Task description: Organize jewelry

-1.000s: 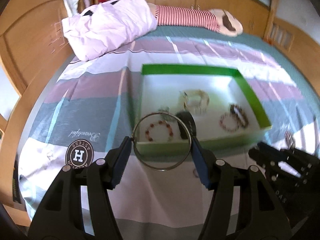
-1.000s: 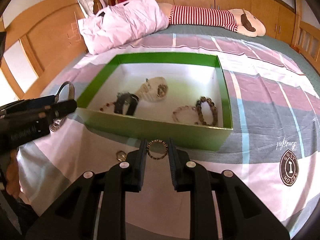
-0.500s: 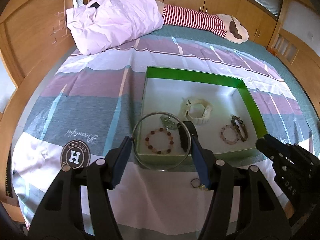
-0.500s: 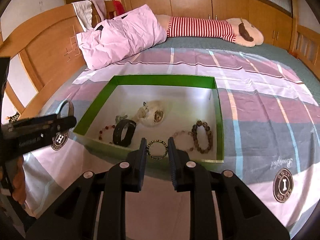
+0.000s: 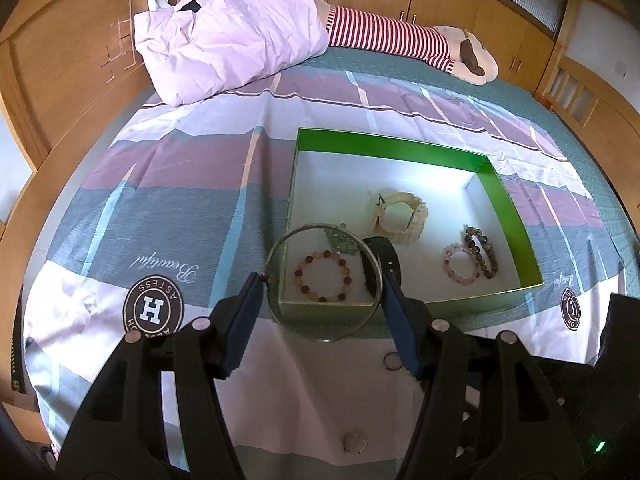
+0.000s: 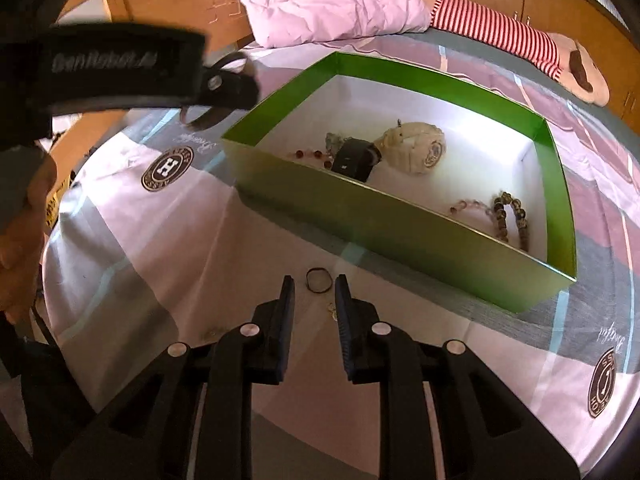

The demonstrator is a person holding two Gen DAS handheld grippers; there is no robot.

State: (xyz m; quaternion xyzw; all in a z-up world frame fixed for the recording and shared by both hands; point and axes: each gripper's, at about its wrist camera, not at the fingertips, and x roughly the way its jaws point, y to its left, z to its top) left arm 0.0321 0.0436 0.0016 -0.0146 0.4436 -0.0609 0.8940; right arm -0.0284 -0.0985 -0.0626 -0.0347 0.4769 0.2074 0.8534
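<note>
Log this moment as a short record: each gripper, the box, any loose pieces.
left gripper: shut on thin metal bangle, held up by the green box
right gripper: open, empty, tips by small dark ring lying on bedspread
box contents: red bead bracelet, black band, cream bracelet, pink bead bracelet, dark bead bracelet
stage: bangle not yet in box

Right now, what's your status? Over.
Left gripper shut on bangle, before box. Right gripper around ring, grip unclear, over sheet. Nothing blocks box.
</note>
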